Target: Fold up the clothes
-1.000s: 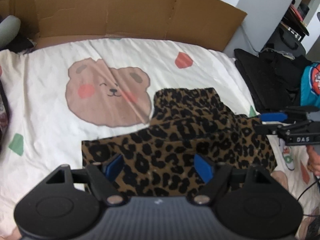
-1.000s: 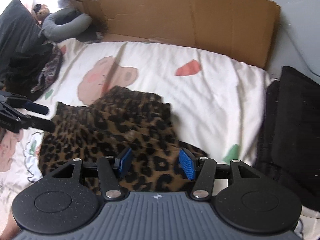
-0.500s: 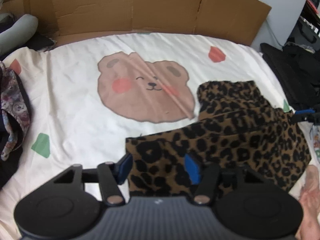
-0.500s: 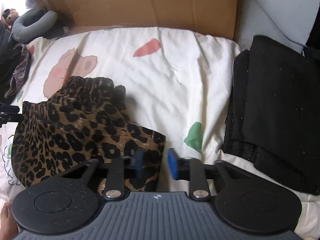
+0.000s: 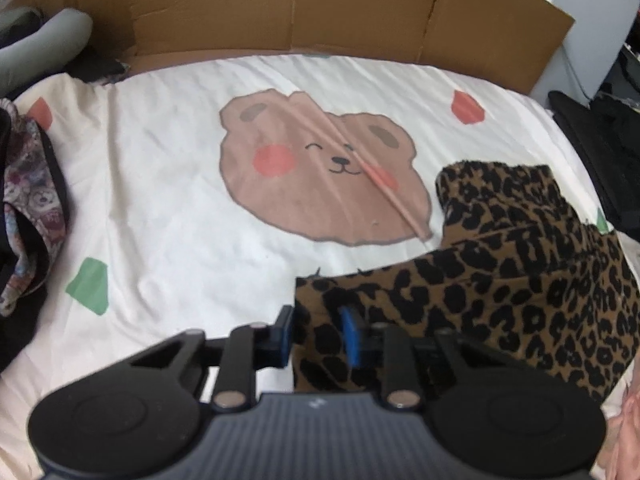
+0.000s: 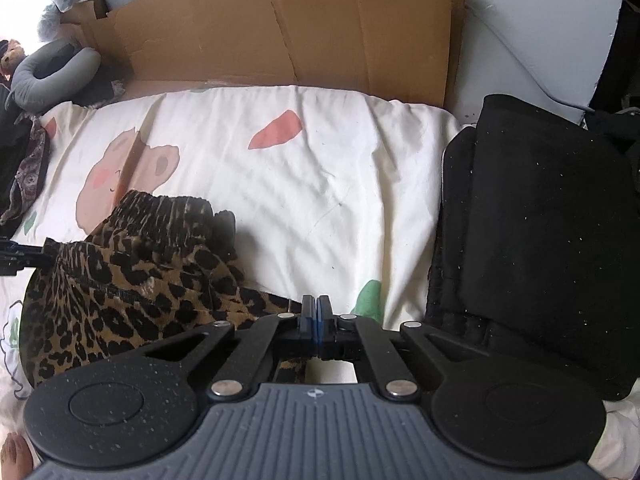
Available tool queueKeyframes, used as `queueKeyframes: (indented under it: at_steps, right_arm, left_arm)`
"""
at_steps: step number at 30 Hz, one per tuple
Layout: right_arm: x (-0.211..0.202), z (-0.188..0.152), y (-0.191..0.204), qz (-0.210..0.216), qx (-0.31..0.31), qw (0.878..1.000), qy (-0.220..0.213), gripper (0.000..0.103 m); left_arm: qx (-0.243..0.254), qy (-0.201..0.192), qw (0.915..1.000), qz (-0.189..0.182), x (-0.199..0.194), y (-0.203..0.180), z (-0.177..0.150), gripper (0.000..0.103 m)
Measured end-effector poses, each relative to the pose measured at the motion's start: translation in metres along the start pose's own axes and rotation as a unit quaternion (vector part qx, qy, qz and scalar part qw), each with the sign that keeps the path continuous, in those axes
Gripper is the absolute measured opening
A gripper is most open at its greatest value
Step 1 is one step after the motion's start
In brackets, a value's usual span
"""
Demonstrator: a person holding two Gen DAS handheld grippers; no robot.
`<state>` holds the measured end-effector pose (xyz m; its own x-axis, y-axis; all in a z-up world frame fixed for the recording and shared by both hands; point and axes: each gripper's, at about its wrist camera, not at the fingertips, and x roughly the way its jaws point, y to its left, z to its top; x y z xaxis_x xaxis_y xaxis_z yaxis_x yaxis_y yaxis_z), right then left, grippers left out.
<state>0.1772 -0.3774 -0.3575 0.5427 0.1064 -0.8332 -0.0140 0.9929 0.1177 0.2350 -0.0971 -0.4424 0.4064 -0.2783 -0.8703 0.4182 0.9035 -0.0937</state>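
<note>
Left wrist view: the left gripper [image 5: 316, 334] is closing its blue-padded fingers [image 5: 347, 334] over the near left corner of the leopard-print fabric garment [image 5: 500, 280], which lies crumpled on the cream bear-print bed sheet [image 5: 180, 208].

Right wrist view: the right gripper [image 6: 316, 318] has its fingers pressed fully together at the garment's [image 6: 132, 280] right corner; whether cloth is pinched I cannot tell
</note>
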Motion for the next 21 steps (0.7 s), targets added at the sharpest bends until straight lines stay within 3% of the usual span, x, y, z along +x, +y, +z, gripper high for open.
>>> queueKeyframes:
  at_steps: [3,4,5,7,10,13,17,21]
  right_arm:
    - [0.001,-0.006,0.002,0.009,-0.008,1.0,0.009,0.003]
    - [0.001,-0.008,0.004,0.012,-0.012,1.0,0.012,0.016]
    - [0.002,-0.011,0.005,0.016,-0.015,1.0,0.015,0.04]
    - [0.005,-0.016,0.009,0.017,-0.02,1.0,0.015,0.051]
    - [0.014,-0.019,0.014,0.025,-0.022,0.999,0.029,0.048]
    - [0.021,-0.02,0.018,0.014,-0.03,0.999,0.04,0.003]
    - [0.013,-0.016,0.017,0.007,-0.018,1.0,0.02,0.001]
    - [0.002,-0.012,0.016,0.004,-0.008,1.0,0.005,0.001]
  left_arm:
    - [-0.012,-0.003,0.9999,-0.004,-0.002,0.003,0.0,0.028]
    - [-0.014,-0.002,0.9999,-0.005,-0.002,0.004,0.0,0.027]
    - [-0.013,-0.001,0.9999,-0.004,-0.002,0.004,0.0,0.025]
    - [-0.011,0.001,0.9999,-0.003,-0.002,0.003,0.0,0.024]
    - [-0.012,0.001,0.9999,-0.002,-0.001,0.002,0.0,0.019]
    - [-0.012,0.001,0.9999,-0.004,-0.002,0.0,0.001,0.005]
    - [-0.008,-0.008,0.9999,-0.008,-0.011,-0.001,0.002,0.002]
    - [-0.034,-0.016,0.9991,-0.018,-0.018,0.008,0.003,0.002]
